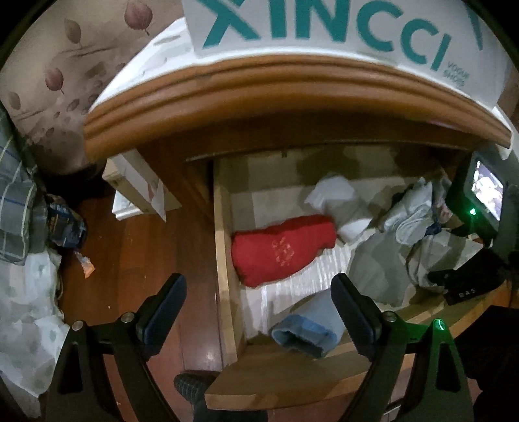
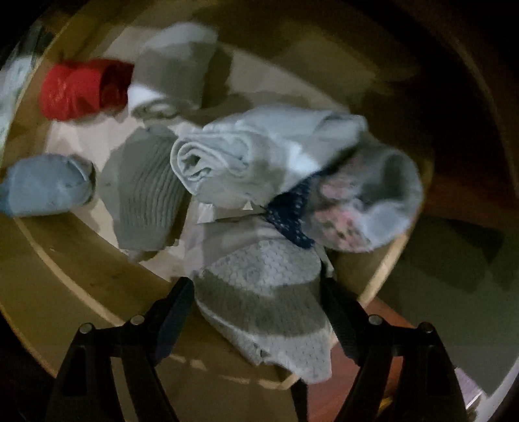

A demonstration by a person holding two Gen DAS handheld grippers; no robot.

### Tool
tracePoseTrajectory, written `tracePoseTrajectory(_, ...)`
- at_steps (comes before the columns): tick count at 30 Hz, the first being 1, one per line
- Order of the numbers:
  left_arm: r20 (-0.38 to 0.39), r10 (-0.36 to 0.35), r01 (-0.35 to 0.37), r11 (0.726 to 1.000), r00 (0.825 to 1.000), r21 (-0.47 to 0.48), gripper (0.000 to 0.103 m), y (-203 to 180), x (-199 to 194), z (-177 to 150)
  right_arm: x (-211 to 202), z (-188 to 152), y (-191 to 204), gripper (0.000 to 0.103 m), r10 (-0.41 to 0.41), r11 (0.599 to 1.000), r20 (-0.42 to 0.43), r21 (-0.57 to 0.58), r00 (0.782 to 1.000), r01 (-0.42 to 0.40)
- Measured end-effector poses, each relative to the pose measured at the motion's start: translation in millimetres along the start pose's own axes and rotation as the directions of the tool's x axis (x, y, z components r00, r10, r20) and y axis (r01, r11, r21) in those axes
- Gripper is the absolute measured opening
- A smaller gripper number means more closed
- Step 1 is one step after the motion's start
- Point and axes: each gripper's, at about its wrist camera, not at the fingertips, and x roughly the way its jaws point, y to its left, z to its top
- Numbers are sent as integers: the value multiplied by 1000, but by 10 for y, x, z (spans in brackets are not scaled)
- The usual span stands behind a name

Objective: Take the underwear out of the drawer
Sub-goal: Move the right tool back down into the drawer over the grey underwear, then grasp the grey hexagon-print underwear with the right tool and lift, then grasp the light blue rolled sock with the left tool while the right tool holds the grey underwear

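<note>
The wooden drawer [image 1: 223, 259] stands pulled out with rolled underwear in it. In the left wrist view a red roll [image 1: 279, 250] lies at its left, a blue roll [image 1: 308, 328] near the front and a white piece [image 1: 340, 201] behind. My left gripper [image 1: 259, 308] hangs open above the drawer's front left corner, holding nothing. My right gripper [image 2: 259, 315] is open and low over the right-hand pile. A grey textured piece [image 2: 259, 285] draped over the drawer front lies between its fingers. Behind it are a pale blue roll [image 2: 246, 152] and a floral piece [image 2: 350, 207].
A white shoe box [image 1: 324, 29] with teal lettering sits on the cabinet top [image 1: 259, 97] above the drawer. A white box [image 1: 139, 188] stands on the wooden floor [image 1: 136, 253] to the left, beside bedding [image 1: 26, 292]. The right gripper's camera housing [image 1: 480, 198] shows at the drawer's right.
</note>
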Motion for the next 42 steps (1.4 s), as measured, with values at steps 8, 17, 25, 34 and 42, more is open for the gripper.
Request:
tracePoseTrajectory(8, -58, 11, -11, 1000, 998, -8, 89, 38, 155, -31, 311, 153, 150, 91, -21, 994, -101, -111, 995, 9)
tracePoseTrajectory(17, -85, 11, -12, 1000, 996, -12, 89, 42, 215, -39, 337, 167, 194, 68, 10, 995, -97, -97, 995, -19)
tracePoseTrajectory(25, -120, -10, 8, 1000, 993, -14, 89, 29, 301, -58, 140, 4, 244, 39, 5, 999, 8, -42, 1000, -4)
tracePoseTrajectory(34, -192, -6, 10, 1000, 981, 20, 89, -117, 516, -53, -393, -271, 49, 37, 195, 956, 249, 166, 949, -240)
tracePoseTrajectory(42, -256, 33, -4, 993, 966, 115, 91, -293, 736, -156, -664, -532, -144, 37, 256, 840, 527, 292, 810, -456)
